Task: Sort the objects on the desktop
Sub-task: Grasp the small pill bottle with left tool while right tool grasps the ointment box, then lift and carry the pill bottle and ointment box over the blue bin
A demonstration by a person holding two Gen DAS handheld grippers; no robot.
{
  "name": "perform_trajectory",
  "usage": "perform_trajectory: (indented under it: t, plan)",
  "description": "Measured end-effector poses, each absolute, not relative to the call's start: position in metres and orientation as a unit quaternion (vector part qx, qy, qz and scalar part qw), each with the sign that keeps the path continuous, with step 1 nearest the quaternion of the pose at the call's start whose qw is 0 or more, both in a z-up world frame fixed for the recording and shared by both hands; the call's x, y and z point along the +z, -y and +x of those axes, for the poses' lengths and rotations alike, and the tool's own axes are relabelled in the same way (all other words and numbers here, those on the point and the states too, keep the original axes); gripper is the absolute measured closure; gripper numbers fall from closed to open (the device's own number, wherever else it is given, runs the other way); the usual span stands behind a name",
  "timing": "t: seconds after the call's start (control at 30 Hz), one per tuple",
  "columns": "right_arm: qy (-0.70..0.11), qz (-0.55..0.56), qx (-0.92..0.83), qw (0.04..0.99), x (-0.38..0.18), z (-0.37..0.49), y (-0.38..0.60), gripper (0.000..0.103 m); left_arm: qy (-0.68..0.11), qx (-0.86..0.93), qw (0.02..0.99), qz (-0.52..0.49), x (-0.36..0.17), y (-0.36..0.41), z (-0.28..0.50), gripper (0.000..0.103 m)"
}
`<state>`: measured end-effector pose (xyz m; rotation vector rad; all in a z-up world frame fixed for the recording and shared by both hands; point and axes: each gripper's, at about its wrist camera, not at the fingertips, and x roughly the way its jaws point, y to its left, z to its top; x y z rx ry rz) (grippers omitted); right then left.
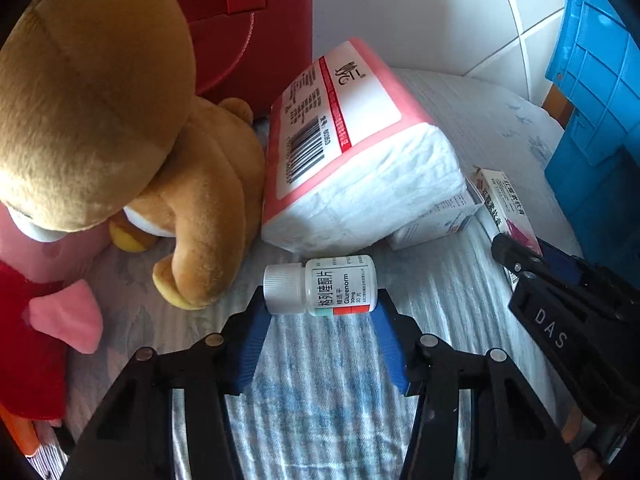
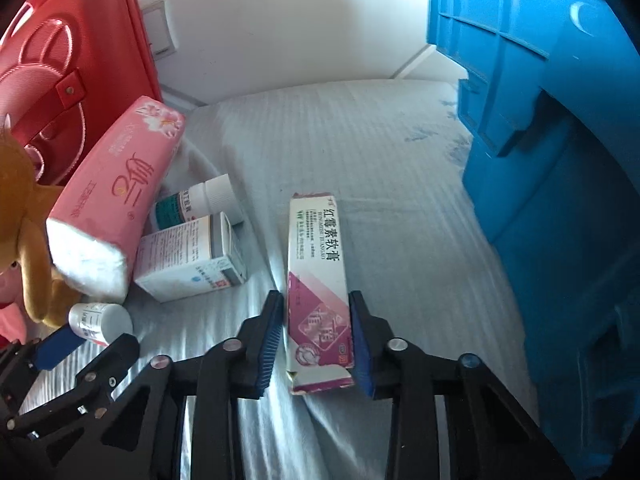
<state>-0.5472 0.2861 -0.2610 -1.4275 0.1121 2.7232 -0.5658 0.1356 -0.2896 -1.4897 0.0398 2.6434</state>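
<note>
A small white pill bottle (image 1: 324,286) lies on its side on the pale striped cloth (image 1: 320,380). My left gripper (image 1: 320,298) is shut on it, one blue pad on the cap and the other on the base. A long white and pink ointment box (image 2: 316,240) lies lengthwise on the cloth, and my right gripper (image 2: 316,300) is shut on its near half, pads pressed to both long sides. The same pill bottle (image 2: 100,322) shows at the lower left of the right wrist view, and the ointment box (image 1: 508,204) shows at the right of the left wrist view.
A pink tissue pack (image 1: 348,152) leans over a white medicine box (image 2: 192,256) and a second bottle (image 2: 196,204). A brown plush bear (image 1: 100,100) and a pink and red plush (image 1: 32,300) sit left. A red bag (image 1: 248,20) stands behind; a blue crate (image 2: 540,160) stands right.
</note>
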Motion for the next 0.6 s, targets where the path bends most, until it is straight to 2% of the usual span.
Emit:
perform_trajectory:
  t: [0.3, 0.6]
  plan:
    - [-0.041, -0.452, 0.891, 0.007, -0.237, -0.495, -0.264, 0.075, -0.017, 0.882, 0.051, -0.469, -0.263, -0.12, -0.539, 0.053]
    - [-0.009, -0.412, 0.91, -0.042, -0.171, -0.441, -0.232, 0.075, -0.002, 0.908, 0.023, -0.418, -0.189, -0.092, -0.489, 0.053]
